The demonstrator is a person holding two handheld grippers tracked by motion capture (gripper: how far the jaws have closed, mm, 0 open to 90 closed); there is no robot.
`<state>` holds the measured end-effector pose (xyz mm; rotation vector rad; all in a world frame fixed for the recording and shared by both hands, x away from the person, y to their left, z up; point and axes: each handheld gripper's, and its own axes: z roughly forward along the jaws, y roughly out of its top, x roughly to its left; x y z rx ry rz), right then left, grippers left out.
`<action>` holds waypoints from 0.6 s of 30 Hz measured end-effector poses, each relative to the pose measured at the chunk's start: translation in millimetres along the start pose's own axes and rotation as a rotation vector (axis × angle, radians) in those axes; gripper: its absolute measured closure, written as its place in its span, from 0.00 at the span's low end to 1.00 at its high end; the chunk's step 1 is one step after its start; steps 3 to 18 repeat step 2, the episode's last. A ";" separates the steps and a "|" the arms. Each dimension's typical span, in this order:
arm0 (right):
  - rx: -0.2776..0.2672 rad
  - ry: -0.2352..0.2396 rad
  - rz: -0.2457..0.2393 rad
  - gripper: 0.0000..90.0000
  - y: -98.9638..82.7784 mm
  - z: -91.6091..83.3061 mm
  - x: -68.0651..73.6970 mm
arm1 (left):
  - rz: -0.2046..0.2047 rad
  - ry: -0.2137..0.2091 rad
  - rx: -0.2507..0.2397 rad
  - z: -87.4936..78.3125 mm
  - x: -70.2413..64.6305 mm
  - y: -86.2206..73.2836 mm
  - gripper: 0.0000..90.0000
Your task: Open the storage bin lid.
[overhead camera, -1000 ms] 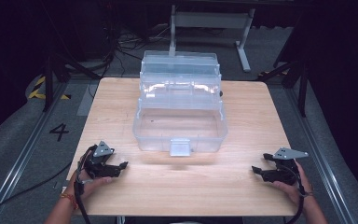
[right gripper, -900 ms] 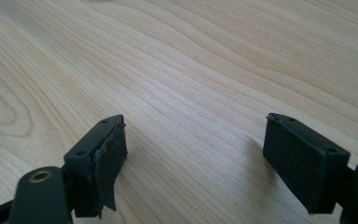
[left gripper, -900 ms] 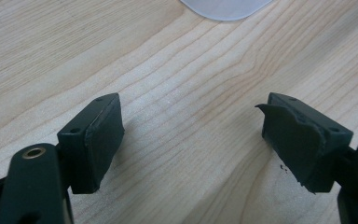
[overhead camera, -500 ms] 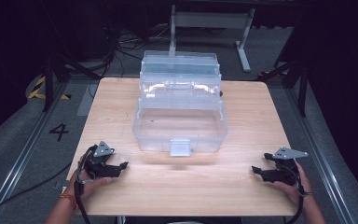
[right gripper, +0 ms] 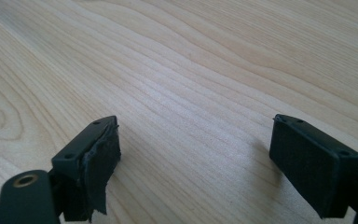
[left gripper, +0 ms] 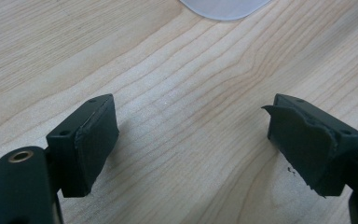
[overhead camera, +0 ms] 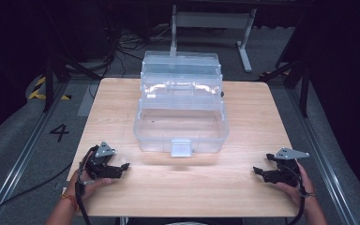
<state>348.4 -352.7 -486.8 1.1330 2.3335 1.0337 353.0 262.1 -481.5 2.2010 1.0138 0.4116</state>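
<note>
A clear plastic box (overhead camera: pixel 182 123) is standing in the middle of the pale wooden table (overhead camera: pixel 187 192), its hinged lid (overhead camera: pixel 180 70) thrown back toward the far edge and a frosted rectangular latch (overhead camera: pixel 181 147) hanging at the centre of its near wall. The walls are glossy and see-through with rounded corners; the tub appears bare inside, though glare on the plastic is making that hard to confirm.

The left gripper (overhead camera: pixel 122 167) is resting on the near left part of the table, held in the person's left hand (overhead camera: pixel 86 185), well apart from the box. In the left gripper view its jaws have just been opening and are standing wide, with only wood grain between the matte black rubber pads (left gripper: pixel 95 140); one pad's facing is peeling at its edge. A rounded translucent corner of the box (left gripper: pixel 223 7) is showing at the top of that view.

The right gripper (overhead camera: pixel 258 172) is lying at the near right, in the right hand (overhead camera: pixel 300 187), with a grey three-cornered plate on top. Its jaws have likewise just been opening and are gaping over bare, smooth, wavy-grained wood, one pad (right gripper: pixel 100 161) frayed.
</note>
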 end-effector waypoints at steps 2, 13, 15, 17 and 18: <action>0.000 0.000 0.000 0.18 0.0 0.0 0.0 | 0.001 -0.004 0.011 -0.3 -0.1 0.8 0.17; 0.000 0.000 0.000 0.18 0.0 0.0 0.0 | 0.001 -0.004 0.011 -0.3 -0.1 0.8 0.17; 0.000 0.000 0.000 0.18 0.0 0.0 0.0 | 0.001 -0.004 0.011 -0.3 -0.1 0.8 0.17; 0.000 0.000 0.000 0.18 0.0 0.0 0.0 | 0.001 -0.004 0.011 -0.3 -0.1 0.8 0.17; 0.000 0.000 0.000 0.18 0.0 0.0 0.0 | 0.001 -0.004 0.011 -0.3 -0.1 0.8 0.17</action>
